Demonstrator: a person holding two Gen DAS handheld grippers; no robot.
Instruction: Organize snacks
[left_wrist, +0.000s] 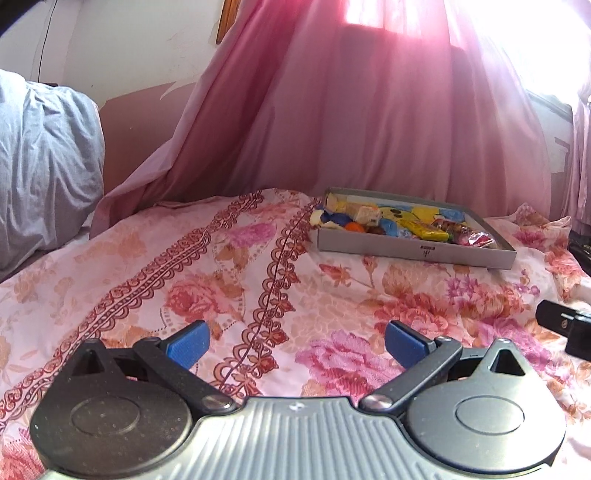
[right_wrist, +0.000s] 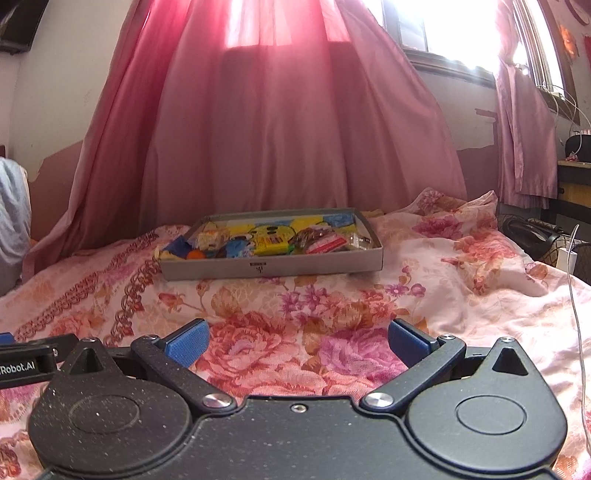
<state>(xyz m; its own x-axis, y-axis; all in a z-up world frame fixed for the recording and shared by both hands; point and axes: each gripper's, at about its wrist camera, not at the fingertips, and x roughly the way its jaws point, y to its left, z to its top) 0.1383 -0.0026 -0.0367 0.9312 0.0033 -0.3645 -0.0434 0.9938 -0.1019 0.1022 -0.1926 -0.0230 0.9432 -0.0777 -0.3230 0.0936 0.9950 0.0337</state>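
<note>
Both grippers low over the floral bedsheet (right_wrist: 461, 258), near edge of the bed, pointed toward the curtain (right_wrist: 277, 129) at the far side.

Left gripper (left_wrist: 295, 345): jaws spread wide, blue pads (left_wrist: 188, 347) well apart, nothing between them. Right gripper (right_wrist: 298, 343): likewise wide open and empty. The two sit side by side; part of the right one shows at the right border of the left wrist view.

Grey box (right_wrist: 273, 267): shallow, open-topped, resting on the sheet toward the far edge of the bed, just before the curtain. Snacks (right_wrist: 273, 242) lie inside in a loose jumble: yellow, blue, orange and red wrappers, mixed together. Individual packets too small to identify. No snack visible on the sheet outside the box.

Judgement: every snack seems to be in the box, so gathering looks done or nearly so; alternatively sorting within the box has not begun. Cannot tell which from these views.

Next move, if any: advance one gripper to the box, descend from above over a single packet, close gently on thin wrapper without snagging neighbours or shifting the light box on the soft bedding.
</note>
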